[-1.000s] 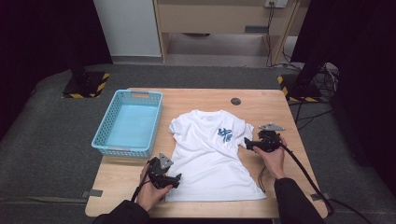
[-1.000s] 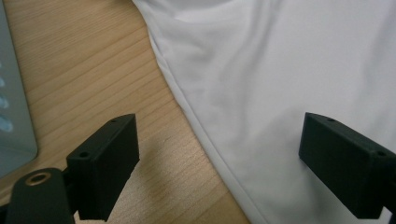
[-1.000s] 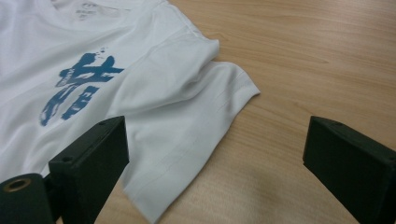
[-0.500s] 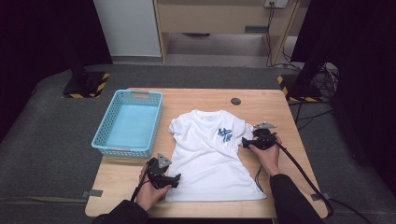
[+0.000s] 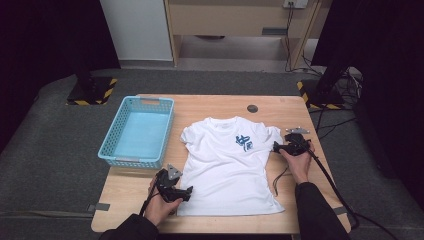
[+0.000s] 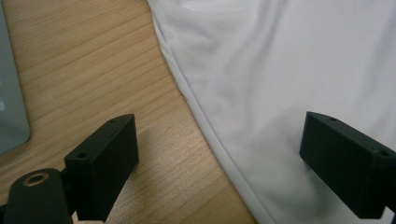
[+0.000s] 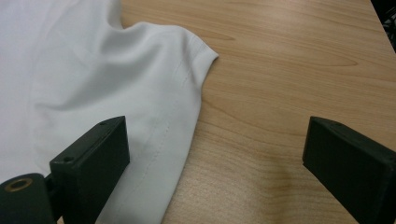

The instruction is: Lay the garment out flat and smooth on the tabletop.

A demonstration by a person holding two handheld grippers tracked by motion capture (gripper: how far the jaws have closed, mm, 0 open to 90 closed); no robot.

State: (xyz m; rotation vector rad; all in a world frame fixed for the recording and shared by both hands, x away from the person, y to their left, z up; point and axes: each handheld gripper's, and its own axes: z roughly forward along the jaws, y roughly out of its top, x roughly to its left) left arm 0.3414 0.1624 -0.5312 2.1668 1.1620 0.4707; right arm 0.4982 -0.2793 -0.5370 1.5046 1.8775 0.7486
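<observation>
Left tongs (image 5: 187, 190): jaws wide open, holding nothing, straddling the side hem of the white T-shirt (image 5: 227, 165) at its 7 o'clock corner; one jaw over the desk (image 5: 130, 187), one over cloth. Right tongs (image 5: 275, 146): jaws wide open, empty, astride the sleeve edge at the shirt's 3 o'clock. Both hands rest low, forearms entering from 6 o'clock. The shirt lies flat at desk centre, blue basket (image 5: 137, 132) at its 9 o'clock.
</observation>
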